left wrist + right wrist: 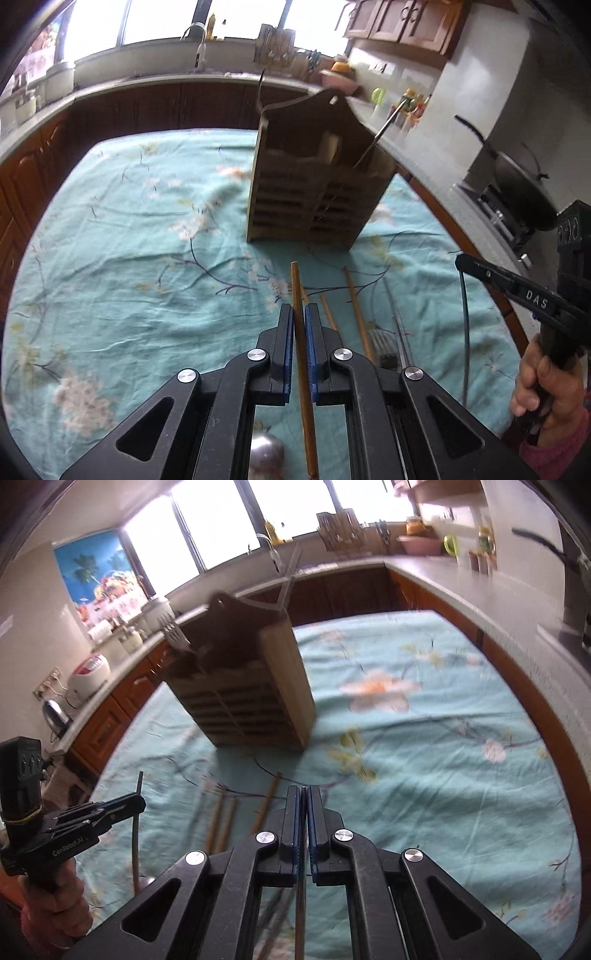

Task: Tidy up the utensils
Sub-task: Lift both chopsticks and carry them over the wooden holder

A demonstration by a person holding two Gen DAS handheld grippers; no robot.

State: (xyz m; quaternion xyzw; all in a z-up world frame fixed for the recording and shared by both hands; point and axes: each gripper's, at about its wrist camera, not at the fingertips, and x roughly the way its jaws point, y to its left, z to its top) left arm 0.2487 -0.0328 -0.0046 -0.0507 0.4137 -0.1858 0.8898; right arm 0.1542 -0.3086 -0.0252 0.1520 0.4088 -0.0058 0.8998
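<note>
The left gripper (299, 314), at the bottom centre of the left wrist view, was clenched on a long brown wooden chopstick (295, 280), its blue pads pinching the shaft partway along so that the tip stuck out past the jaws toward the upper part of the frame. The right gripper (303, 797), bottom centre of its own view, was also clamped tight, on a thin dark metal rod-like utensil (300, 904) whose shaft ran down between the pads; what kind of utensil it was could not be told.

The tall slatted wooden utensil holder (306, 192) stood upright on the teal floral tablecloth (129, 221), just above centre in the left wrist view and left of centre in the right. A few utensils already leaned out of its top. More wooden chopsticks (356, 306) lay loose on the cloth between the holder and the grippers, with a round silver spoon bowl (266, 454) at the bottom edge.

The chopstick was probably light and stiff but smooth and narrow, so it could pivot or slip in a two-pad pinch; a hold near the middle, with the shaft kept in line with the fingers, looked the safest way to tip it end-first into a compartment. The metal piece, likely slicker, would want the same firm central grip.
</note>
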